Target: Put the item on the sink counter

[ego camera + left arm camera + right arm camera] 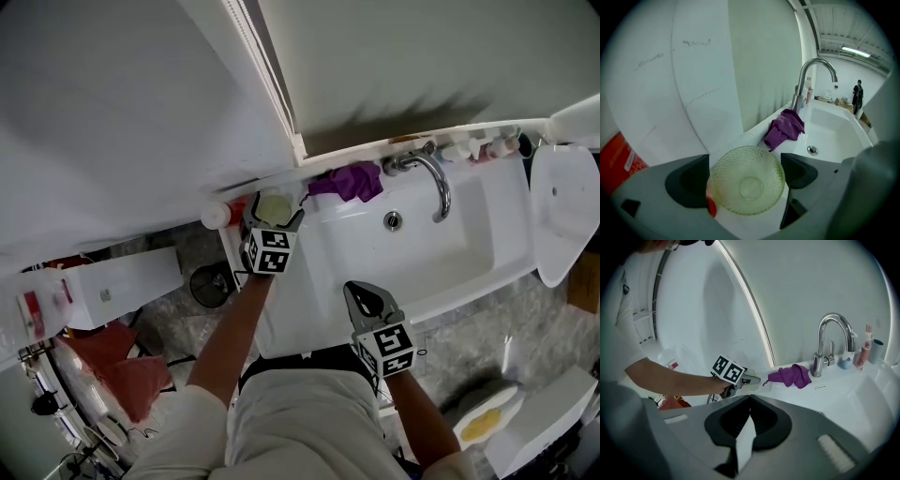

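A pale green glass bowl (274,204) (750,185) sits upright on the white sink counter (286,309) at its far left corner, by the wall. My left gripper (275,212) (745,171) (752,379) stands open, with the bowl between its wide-spread jaws. Both dark pads lie right at the bowl's rim, and whether they touch it I cannot tell. My right gripper (359,292) (749,399) hovers over the counter's near edge, shut and empty.
A purple cloth (347,181) (785,129) (792,375) lies crumpled beside the chrome faucet (427,173) (811,75) (829,341). A red-capped bottle (217,216) stands just left of the bowl. Small bottles (478,148) line the back ledge. A toilet lid (562,211) is on the right.
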